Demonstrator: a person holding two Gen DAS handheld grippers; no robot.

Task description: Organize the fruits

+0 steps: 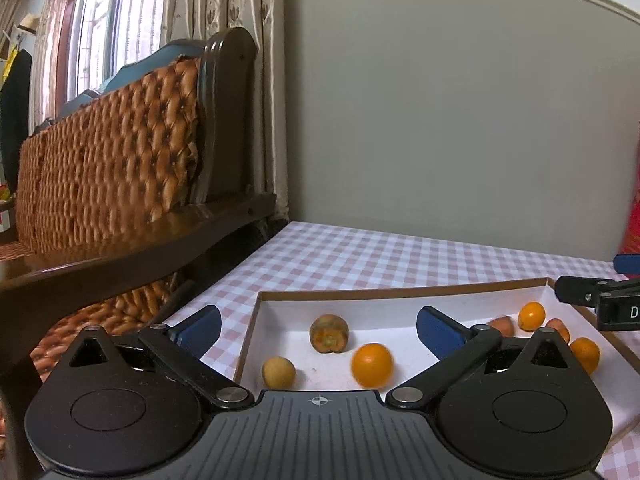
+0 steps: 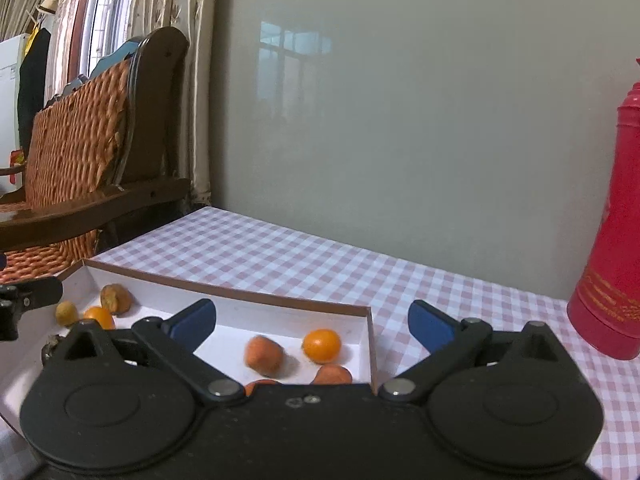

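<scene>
Both tools stand with jaws wide apart and hold nothing: the left gripper [image 1: 318, 330] and the right gripper [image 2: 312, 326] hover over the shallow box [image 1: 360, 295]. Fruit already lies inside it: a small orange [image 1: 372, 364] near six o'clock, a pale round fruit [image 1: 279, 372] at eight, a brownish piece [image 1: 329, 333] toward eleven, and more at three. Sorting looks mostly done, though blur hides detail. Writing: only a "D" on the other tool.

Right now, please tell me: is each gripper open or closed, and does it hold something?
Left gripper: open, holding nothing; fruits lie loose in the box below.
Right gripper: open, holding nothing.
</scene>
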